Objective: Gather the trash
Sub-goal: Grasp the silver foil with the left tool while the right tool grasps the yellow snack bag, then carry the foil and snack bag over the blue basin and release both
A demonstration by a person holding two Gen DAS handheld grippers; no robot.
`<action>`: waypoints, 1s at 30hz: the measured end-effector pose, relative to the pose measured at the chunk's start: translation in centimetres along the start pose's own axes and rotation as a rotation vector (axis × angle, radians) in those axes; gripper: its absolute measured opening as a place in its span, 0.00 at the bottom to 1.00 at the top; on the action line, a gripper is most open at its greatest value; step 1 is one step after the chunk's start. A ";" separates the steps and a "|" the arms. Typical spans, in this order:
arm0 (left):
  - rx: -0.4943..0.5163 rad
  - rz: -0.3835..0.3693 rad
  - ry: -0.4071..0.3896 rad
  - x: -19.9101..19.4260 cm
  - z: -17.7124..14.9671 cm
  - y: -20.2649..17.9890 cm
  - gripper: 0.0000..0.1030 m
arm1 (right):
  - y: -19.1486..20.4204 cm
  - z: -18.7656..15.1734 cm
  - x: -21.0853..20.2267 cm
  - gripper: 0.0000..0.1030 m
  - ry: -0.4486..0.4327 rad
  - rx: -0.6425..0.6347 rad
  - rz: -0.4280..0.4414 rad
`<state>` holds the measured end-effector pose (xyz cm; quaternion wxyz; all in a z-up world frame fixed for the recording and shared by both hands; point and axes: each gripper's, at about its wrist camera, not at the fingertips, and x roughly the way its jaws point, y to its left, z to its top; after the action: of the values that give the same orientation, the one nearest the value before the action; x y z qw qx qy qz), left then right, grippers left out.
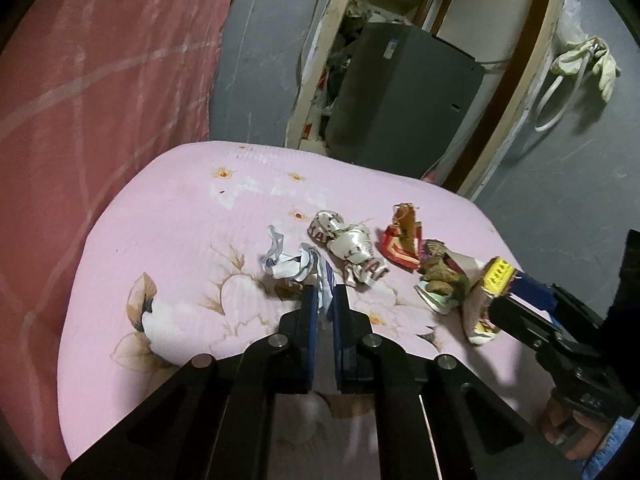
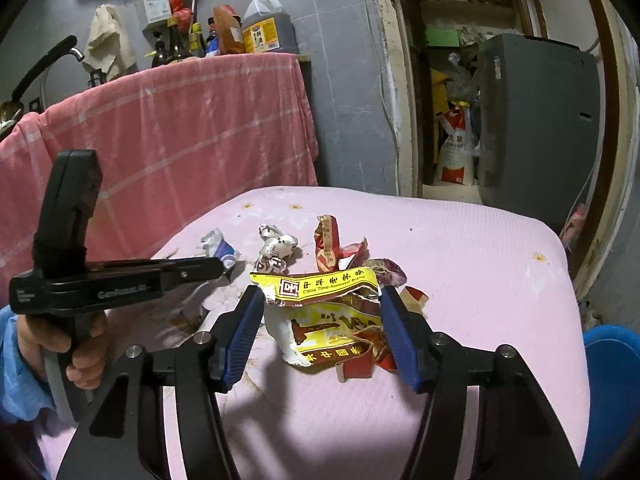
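Crumpled trash lies on a table under a pink flowered cloth (image 1: 180, 220). My left gripper (image 1: 324, 300) is shut on a white-and-blue wrapper (image 1: 288, 266), pinching its near end; the right wrist view shows the left gripper (image 2: 218, 268) at the same wrapper (image 2: 224, 250). My right gripper (image 2: 320, 292) stands half open around a yellow-and-red snack bag (image 2: 320, 312), whose edges reach both pads without being squeezed. From the left wrist view, the right gripper (image 1: 516, 296) sits at that bag (image 1: 498, 276). A silver wrapper (image 1: 352, 248) and a red-gold wrapper (image 1: 404, 240) lie between them.
A pink checked cloth (image 2: 180, 128) hangs over a counter behind the table, with bottles (image 2: 260, 28) on top. A grey appliance (image 2: 536, 120) stands in the doorway at the back right. A blue bin (image 2: 612, 380) sits by the table's right edge.
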<state>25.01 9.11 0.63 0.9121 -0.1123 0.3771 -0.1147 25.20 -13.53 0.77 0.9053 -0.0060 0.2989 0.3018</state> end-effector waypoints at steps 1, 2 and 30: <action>0.000 -0.002 -0.003 -0.2 -0.1 0.0 0.05 | 0.0 -0.1 0.0 0.56 -0.001 0.000 0.000; 0.002 -0.002 -0.007 -0.3 -0.2 0.0 0.05 | 0.0 -0.1 -0.1 0.56 -0.003 0.000 -0.001; 0.156 -0.064 -0.383 -7.8 -0.2 -9.6 0.05 | -1.0 0.6 -11.6 0.56 -0.509 0.008 -0.073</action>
<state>18.35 2.30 8.43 0.9690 -0.0729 0.1832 -0.1490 18.67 -20.53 7.46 0.9617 0.0630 0.0623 0.2595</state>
